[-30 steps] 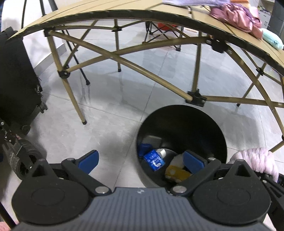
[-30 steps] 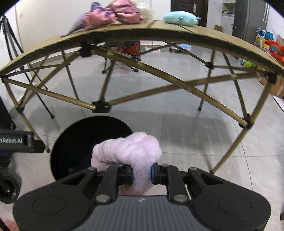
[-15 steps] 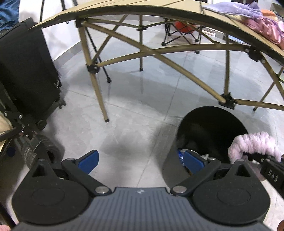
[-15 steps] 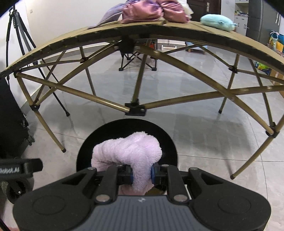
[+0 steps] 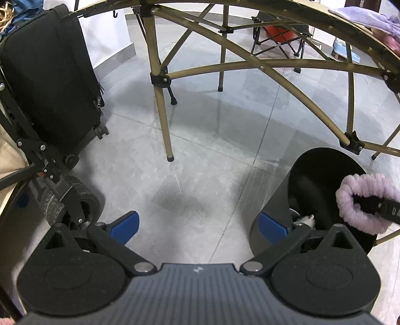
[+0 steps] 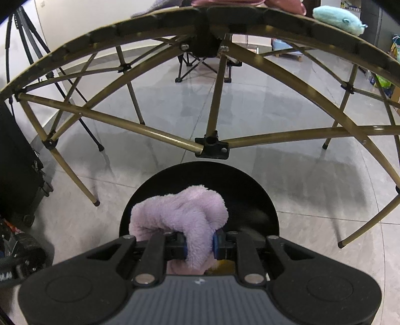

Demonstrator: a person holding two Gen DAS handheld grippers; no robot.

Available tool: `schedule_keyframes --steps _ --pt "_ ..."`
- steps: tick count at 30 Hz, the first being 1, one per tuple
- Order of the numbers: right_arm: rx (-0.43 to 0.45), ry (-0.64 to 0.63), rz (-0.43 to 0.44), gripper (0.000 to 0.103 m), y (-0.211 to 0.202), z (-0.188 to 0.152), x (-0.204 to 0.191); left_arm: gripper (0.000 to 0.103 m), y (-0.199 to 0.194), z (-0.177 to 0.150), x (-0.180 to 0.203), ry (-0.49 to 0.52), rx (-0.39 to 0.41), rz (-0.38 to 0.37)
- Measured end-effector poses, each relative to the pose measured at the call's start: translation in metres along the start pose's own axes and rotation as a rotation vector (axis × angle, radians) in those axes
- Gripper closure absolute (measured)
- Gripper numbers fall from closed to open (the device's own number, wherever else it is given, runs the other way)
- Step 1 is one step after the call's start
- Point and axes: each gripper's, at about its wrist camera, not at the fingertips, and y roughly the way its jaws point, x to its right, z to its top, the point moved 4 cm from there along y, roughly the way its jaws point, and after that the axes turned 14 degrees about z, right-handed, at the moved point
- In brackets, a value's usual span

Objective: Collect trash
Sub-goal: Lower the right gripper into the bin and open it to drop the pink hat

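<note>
L wrist view, from 9 o'clock: black wheeled suitcase [image 5: 50,82] upright by the wall, a cart wheel [image 5: 75,207] just below it, then gold folding-table legs [image 5: 162,107] on grey floor tile at 12. Left gripper [image 5: 197,225] at 6 o'clock has its blue-padded fingers [image 5: 125,225] spread wide w/ nothing between them, only bare floor. At 3–4 o'clock sits the black round trash bin [image 5: 275,212], its near wall just behind the R finger; some pale scrap shows inside, too small to name. Lilac fuzzy cloth [image 5: 362,197] hangs over the bin mouth at 3 o'clock, pinched by a black finger coming in from the edge. R wrist view: same suitcase at 9, table frame arching over 12, teal plush [image 6: 337,16] on the tabletop at 1. Right gripper [image 6: 199,246] at 6 o'clock is clamped tight on the cloth [image 6: 180,215], which bulges up and L of the pads, directly above the open bin [image 6: 250,190].
</note>
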Motion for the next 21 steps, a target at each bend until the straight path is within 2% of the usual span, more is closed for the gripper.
schedule_keyframes --steps 6,13,16,21 --pt "-0.071 0.011 0.006 0.086 0.013 0.015 0.009 0.0 0.002 0.012 0.009 0.02 -0.023 -0.037" --pt "-0.132 -0.025 0.014 0.086 0.025 0.026 0.011 0.0 0.007 0.031 0.03 0.088 -0.058 -0.066" --pt "-0.151 -0.036 0.008 0.086 0.031 0.027 0.015 0.0 0.008 0.04 0.038 0.132 -0.035 -0.05" --pt "-0.181 -0.02 0.018 0.082 0.042 0.022 0.022 0.0 0.014 0.047 0.044 0.149 -0.045 -0.076"
